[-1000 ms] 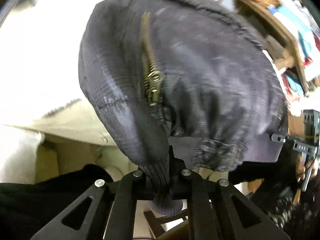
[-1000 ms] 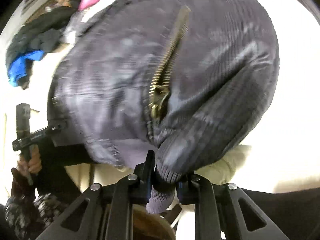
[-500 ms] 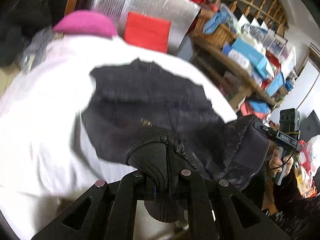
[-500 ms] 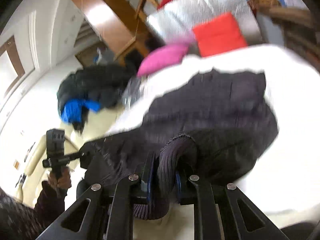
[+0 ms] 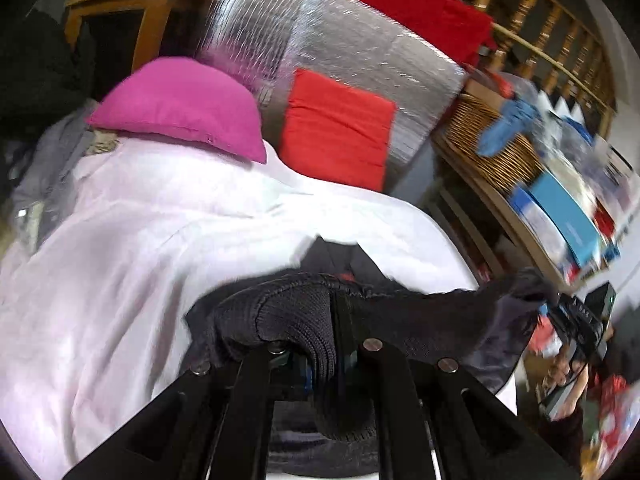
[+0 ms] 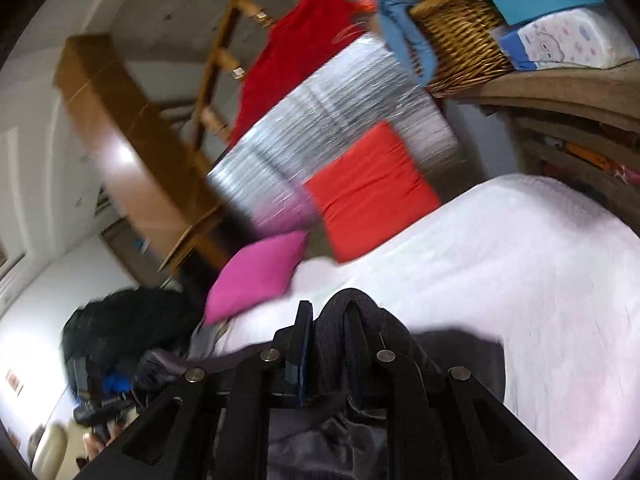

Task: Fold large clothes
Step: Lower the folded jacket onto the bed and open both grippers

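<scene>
A dark navy zip jacket (image 5: 420,320) with ribbed knit hem hangs between my two grippers over a bed with a white sheet (image 5: 140,248). My left gripper (image 5: 332,344) is shut on the ribbed hem, which bulges around the fingers. My right gripper (image 6: 332,332) is shut on another part of the ribbed hem (image 6: 348,312); the jacket's lining (image 6: 332,440) sags below it. The right gripper also shows at the right edge of the left wrist view (image 5: 576,320). Most of the jacket is hidden below the grippers.
A pink pillow (image 5: 180,108) and a red cushion (image 5: 336,128) lie at the head of the bed against a silver foil panel (image 5: 340,48). A wicker basket (image 6: 456,32) and boxes stand on a wooden shelf to the right. Dark clothes (image 6: 120,328) are piled on the left.
Both grippers have swung the jacket down and toward me, so it no longer fills the views. The bed, pillows and room now show beyond it.
</scene>
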